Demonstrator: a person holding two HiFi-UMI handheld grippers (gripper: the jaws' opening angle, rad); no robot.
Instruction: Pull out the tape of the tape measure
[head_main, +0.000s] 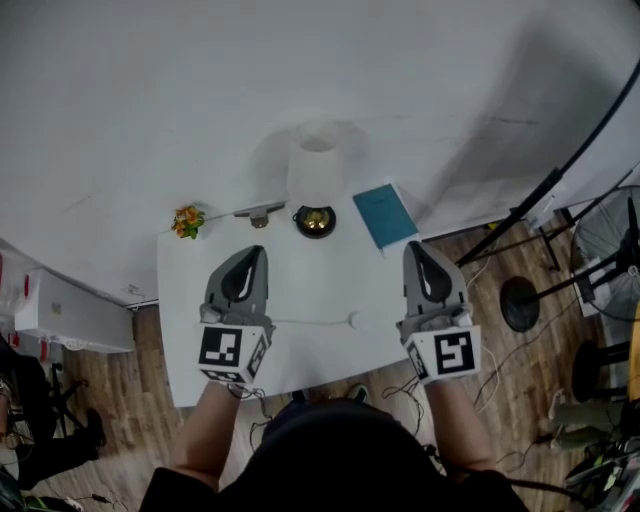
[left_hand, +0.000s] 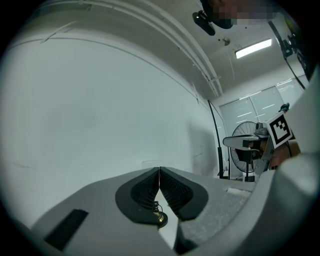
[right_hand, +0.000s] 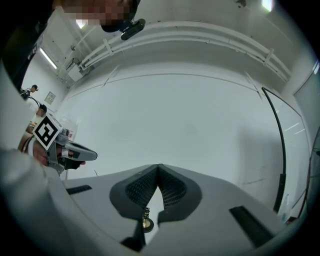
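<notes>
Head view and both gripper views. My left gripper (head_main: 254, 252) and right gripper (head_main: 416, 248) hang level, side by side and well apart, above the near half of the white table (head_main: 300, 365). In each gripper view the ribbed pads meet along one closed seam with nothing between them, so both jaws are fully together and empty.

I cannot pick out the tape measure with certainty. At the table's far edge, below the lamp (head_main: 318, 165), sits a round dark-and-gold thing (head_main: 315, 221). It may be the tape measure's case or only the lamp's foot. A small grey piece (head_main: 259, 211) lies just to its left and a teal book (head_main: 385, 214) to its right. No drawn-out tape shows on the table; the pale line under my grippers reads as a white cord (head_main: 310, 322).

This pose fits two stages: the grippers poised short of the case, or the tape run back in after a pull. In my judgement, any pull goes well with one gripper pinning the case and the other pinching the tape's end hook squarely, drawing straight and level, clear of the lamp and cord.
</notes>
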